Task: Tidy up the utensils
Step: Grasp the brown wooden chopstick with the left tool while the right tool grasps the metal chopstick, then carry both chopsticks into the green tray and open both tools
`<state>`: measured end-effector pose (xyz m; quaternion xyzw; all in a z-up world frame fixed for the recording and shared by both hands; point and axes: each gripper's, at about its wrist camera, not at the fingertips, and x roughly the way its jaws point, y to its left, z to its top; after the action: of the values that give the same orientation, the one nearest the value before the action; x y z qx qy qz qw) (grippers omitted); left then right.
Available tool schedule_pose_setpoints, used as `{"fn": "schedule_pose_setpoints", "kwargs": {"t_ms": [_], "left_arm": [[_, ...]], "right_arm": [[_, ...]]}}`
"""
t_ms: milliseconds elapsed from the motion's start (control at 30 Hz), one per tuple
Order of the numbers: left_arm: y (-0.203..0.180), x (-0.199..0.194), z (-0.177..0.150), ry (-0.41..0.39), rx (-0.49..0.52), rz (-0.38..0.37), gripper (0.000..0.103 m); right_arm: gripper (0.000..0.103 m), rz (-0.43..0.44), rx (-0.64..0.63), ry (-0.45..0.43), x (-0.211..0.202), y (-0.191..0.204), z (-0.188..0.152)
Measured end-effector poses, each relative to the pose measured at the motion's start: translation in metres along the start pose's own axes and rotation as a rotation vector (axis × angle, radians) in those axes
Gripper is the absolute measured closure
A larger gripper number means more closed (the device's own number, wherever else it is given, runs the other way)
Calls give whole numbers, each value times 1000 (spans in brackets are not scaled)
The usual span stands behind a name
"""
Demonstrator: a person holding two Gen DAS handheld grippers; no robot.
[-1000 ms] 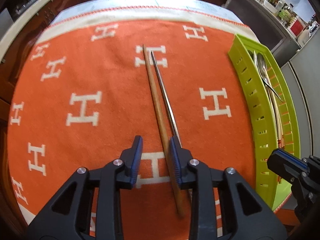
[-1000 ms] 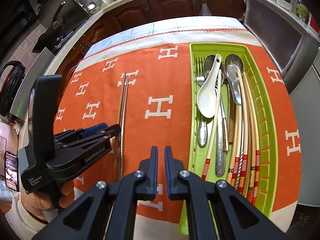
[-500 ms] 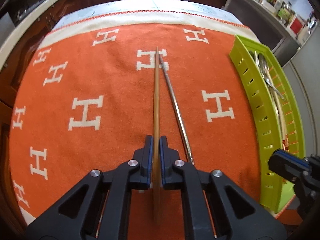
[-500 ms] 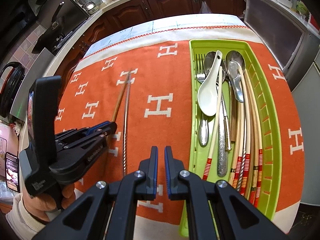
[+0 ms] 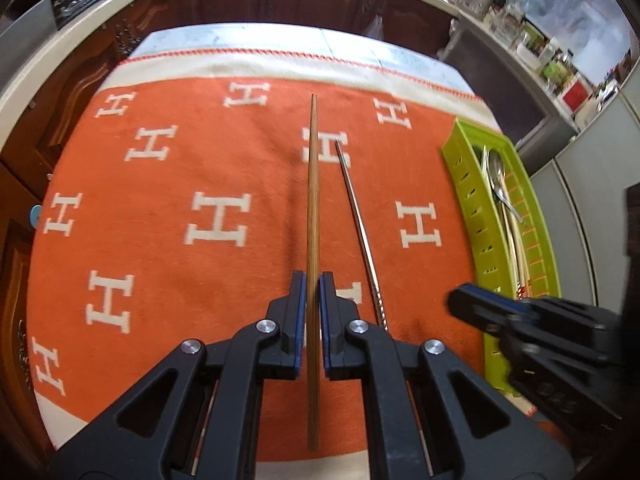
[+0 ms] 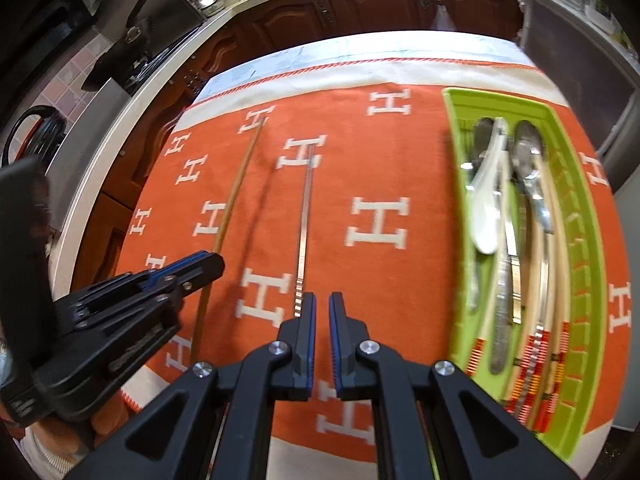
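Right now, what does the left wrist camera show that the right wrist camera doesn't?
Only the left view shows the left tool pinching the brown wooden chopstick head-on. Only the right view shows the green plastic tray from above, with its white ceramic spoon, and the right tool shut and holding nothing. Both show the orange H-patterned cloth and the metal chopstick.

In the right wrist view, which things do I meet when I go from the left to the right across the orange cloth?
Left claw → wooden chopstick in it → metal chopstick on the cloth → green utensil tray → white ceramic spoon inside it.
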<state>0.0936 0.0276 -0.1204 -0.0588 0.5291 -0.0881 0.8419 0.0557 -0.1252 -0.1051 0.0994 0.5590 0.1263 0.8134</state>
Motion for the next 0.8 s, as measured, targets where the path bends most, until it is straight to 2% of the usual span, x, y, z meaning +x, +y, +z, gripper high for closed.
{"fn": "schedule_pose_setpoints", "kwargs": {"t_ms": [200, 267, 367, 500, 800], "left_arm": [[20, -22, -3, -56, -11, 36, 99], [28, -26, -3, -66, -17, 45, 99], [40, -28, -6, -71, -30, 51, 99], [51, -27, -7, -74, -41, 56, 99], [59, -20, -10, -61, -55, 49, 99]], "right_arm": [[96, 3, 4, 21, 27, 14, 7], [92, -10, 2, 24, 35, 16, 8], [85, -37, -6, 27, 46, 22, 11], [85, -80, -28, 35, 60, 28, 11], [86, -207, -152, -31, 68, 51, 9]]}}
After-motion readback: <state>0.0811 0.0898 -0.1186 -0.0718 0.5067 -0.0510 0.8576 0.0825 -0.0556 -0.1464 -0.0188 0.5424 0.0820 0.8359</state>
